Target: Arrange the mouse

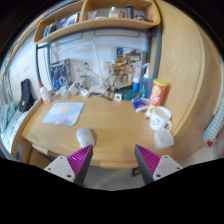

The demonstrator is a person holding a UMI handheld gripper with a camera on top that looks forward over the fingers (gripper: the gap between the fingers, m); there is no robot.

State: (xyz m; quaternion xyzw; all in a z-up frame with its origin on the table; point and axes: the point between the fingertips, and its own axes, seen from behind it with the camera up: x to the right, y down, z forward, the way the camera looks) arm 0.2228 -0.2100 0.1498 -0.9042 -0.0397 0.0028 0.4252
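We see the gripper [113, 160] with its fingers spread wide and nothing between them. The mouse [86, 136], pale and rounded, sits on the wooden desk [110, 122] just beyond the left finger's pink pad [82, 160], near the desk's front edge. Farther back lies a light mouse mat [63, 113]. A white mug [160, 118] stands beyond the right finger, with an orange box [158, 93] behind it. We cannot read any writing on it. A shelf [100, 22] hangs above.
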